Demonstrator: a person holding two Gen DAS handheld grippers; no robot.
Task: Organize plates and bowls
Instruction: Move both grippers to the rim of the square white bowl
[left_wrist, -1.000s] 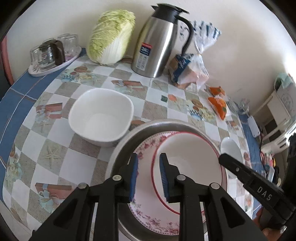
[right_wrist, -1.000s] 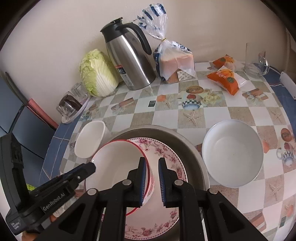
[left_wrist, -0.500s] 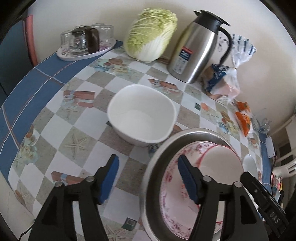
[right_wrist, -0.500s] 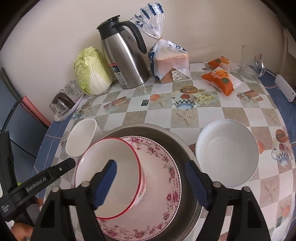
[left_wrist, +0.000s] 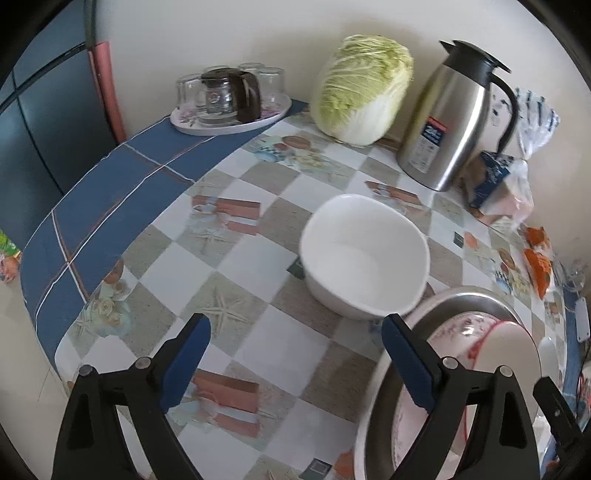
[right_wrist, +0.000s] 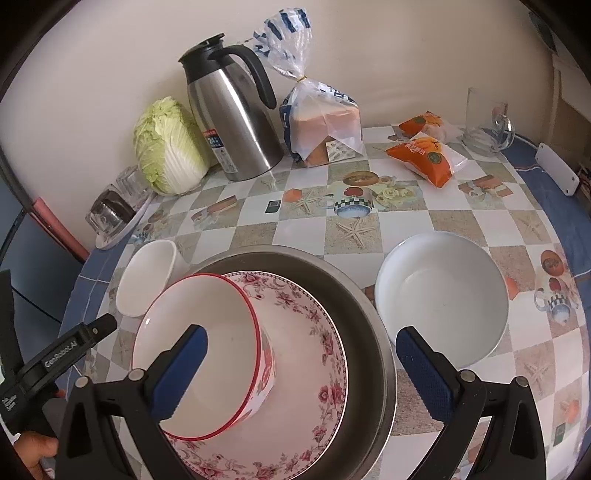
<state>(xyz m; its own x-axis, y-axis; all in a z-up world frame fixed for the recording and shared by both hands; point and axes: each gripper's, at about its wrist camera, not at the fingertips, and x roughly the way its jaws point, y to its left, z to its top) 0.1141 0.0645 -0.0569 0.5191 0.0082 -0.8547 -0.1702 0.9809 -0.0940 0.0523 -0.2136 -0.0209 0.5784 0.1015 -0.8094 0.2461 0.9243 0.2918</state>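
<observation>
Both jaws just opened — red-rimmed bowl (right_wrist: 199, 354) tilted, free.

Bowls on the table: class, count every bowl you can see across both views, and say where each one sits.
3. A red-rimmed bowl sits on the floral plate in the metal basin; a square white bowl stands left of the basin; a round white bowl stands right of it. Others may be hidden.

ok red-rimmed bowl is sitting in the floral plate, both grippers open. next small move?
Probably ease the left gripper forward to the squarish white bowl: it stands loose beside the metal basin, directly ahead of the open, empty jaws. The right gripper is open too, over the red-rimmed bowl.
</observation>
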